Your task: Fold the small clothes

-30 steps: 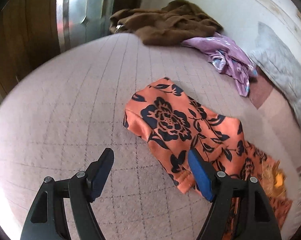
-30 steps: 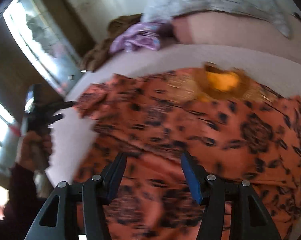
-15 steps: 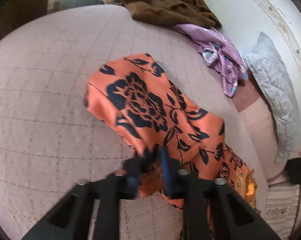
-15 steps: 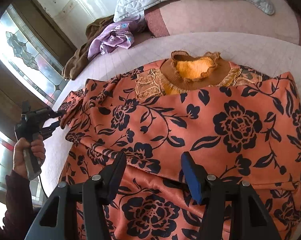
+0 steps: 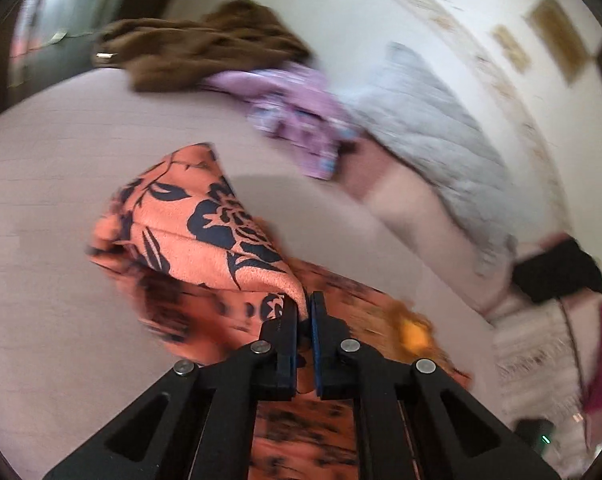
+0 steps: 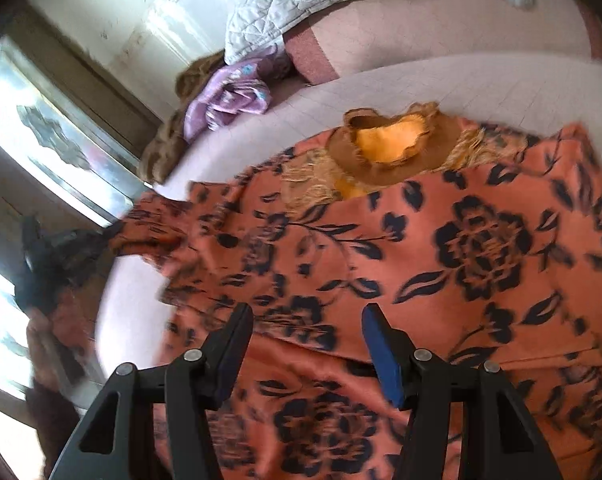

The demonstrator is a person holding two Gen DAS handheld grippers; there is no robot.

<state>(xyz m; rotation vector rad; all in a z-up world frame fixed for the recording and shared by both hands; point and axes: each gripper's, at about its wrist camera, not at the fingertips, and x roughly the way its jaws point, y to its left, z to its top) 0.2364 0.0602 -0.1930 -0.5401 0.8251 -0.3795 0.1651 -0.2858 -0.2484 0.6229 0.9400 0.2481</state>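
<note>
An orange garment with dark floral print (image 6: pixel 441 256) lies spread on the pale bed, its brown and yellow collar (image 6: pixel 389 148) toward the pillows. My left gripper (image 5: pixel 305 308) is shut on the garment's sleeve (image 5: pixel 205 236) and holds it lifted above the bed. In the right wrist view the left gripper (image 6: pixel 57 256) shows at the left edge, holding the sleeve end. My right gripper (image 6: pixel 307 316) is open and empty, hovering just above the garment's lower body.
A brown fuzzy garment (image 5: pixel 197 52) and a purple garment (image 5: pixel 297 120) lie at the far side of the bed (image 5: pixel 53 152). A grey quilted pillow (image 5: pixel 441 120) leans by the wall. A window (image 6: pixel 49 140) is at the left.
My left gripper closed on the sleeve end and lifted it off the bed, swinging it toward the garment's body. My right gripper stayed open above the garment.
</note>
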